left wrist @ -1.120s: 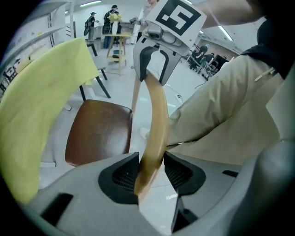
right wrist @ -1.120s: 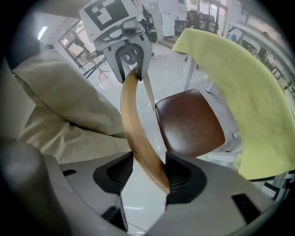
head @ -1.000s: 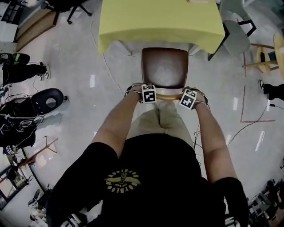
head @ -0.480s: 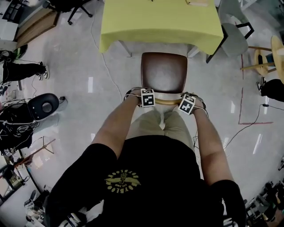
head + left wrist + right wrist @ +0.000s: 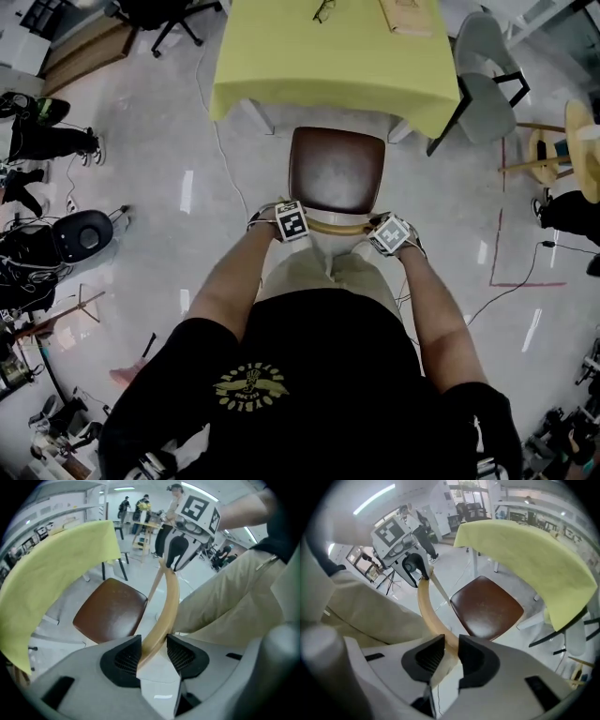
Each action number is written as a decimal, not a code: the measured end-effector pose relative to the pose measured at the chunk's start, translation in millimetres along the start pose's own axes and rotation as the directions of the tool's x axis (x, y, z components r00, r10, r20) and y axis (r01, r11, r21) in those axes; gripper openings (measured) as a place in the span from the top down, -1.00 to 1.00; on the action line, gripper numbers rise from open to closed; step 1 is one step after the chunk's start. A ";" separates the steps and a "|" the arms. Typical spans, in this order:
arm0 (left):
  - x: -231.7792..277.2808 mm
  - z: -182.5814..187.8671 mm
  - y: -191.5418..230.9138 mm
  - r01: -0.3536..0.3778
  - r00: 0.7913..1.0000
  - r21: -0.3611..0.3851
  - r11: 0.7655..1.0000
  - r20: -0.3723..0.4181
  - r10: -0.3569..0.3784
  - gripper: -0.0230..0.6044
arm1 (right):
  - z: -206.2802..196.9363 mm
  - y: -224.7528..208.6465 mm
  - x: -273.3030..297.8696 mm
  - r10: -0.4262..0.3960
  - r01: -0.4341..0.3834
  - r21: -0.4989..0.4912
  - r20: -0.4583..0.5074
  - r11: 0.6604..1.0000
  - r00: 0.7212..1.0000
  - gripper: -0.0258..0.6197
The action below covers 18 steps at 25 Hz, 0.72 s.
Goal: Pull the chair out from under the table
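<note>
The pale floor (image 5: 169, 216) lay open on both sides of the chair. The counter (image 5: 337, 56), draped in yellow-green cloth, stood across the far side. A grey chair (image 5: 487, 80) crowded its right corner. The brown-seated chair (image 5: 336, 171) sat just clear of the cloth's near edge, seat front toward the counter. Its curved back rail (image 5: 336, 226) ran left to right, close before the person's legs (image 5: 319, 272). The left gripper (image 5: 153, 653) pinched the rail's left end. The right gripper (image 5: 451, 656), its jaws just closing, pinched the right end.
</note>
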<state>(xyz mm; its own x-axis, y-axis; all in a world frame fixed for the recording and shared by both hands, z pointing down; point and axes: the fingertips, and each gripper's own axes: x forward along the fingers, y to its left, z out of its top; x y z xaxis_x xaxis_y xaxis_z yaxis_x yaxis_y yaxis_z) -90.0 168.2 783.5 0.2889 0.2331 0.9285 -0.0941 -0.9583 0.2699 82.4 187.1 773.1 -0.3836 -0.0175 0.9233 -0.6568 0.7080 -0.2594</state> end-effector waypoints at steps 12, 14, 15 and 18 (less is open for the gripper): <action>-73.0 8.6 45.6 -0.146 0.897 -0.508 0.849 0.294 0.330 0.90 | 21.5 -26.1 -35.4 -0.091 0.042 0.182 0.273 0.982 0.958 0.89; -93.2 16.3 51.6 -0.151 0.847 -0.567 0.809 0.348 0.402 0.90 | 27.4 -28.6 -47.9 -0.119 0.055 0.202 0.317 0.978 0.941 0.89; -103.3 20.6 53.5 -0.149 0.823 -0.589 0.794 0.372 0.430 0.90 | 31.0 -29.5 -54.3 -0.126 0.057 0.209 0.336 0.976 0.933 0.89; -126.9 28.9 57.8 -0.153 0.770 -0.624 0.766 0.411 0.489 0.90 | 40.3 -31.0 -68.9 -0.138 0.057 0.220 0.372 0.974 0.918 0.89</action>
<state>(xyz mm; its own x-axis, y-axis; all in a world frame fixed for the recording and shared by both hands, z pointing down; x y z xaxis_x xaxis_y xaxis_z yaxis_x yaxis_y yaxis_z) -104.6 78.4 673.9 0.5680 -0.3568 0.7417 -0.7111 -0.6665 0.2239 103.0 137.8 706.1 -0.5028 -0.3766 0.7781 -0.8046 0.5330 -0.2619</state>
